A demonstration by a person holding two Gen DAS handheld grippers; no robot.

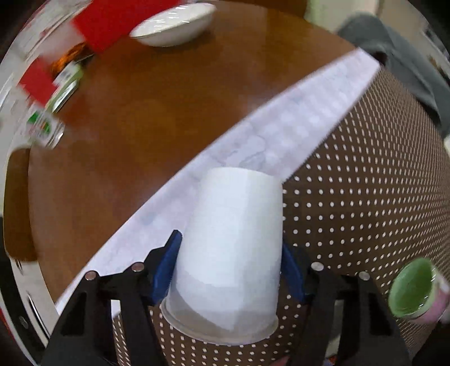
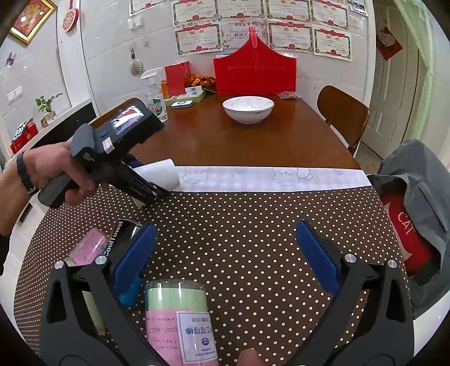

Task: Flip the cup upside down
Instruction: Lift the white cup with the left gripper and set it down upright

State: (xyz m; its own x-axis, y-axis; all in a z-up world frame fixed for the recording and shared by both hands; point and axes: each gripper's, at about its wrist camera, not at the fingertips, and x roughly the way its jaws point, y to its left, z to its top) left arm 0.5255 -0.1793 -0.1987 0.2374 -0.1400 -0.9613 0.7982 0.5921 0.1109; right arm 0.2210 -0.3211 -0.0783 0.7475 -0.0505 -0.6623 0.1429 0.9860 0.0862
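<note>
My left gripper clamps the white cup, tilted above the dotted mat, base toward the bowl. My right gripper gapes wide, holding nothing, over the same mat.

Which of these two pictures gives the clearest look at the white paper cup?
The left wrist view: the white paper cup fills the middle, pinched between the left claw pads, rim nearest the camera. The right wrist view shows only its end poking out behind that claw.

White cup, brown white-dotted mat, blue gripper pads, white bowl
</note>
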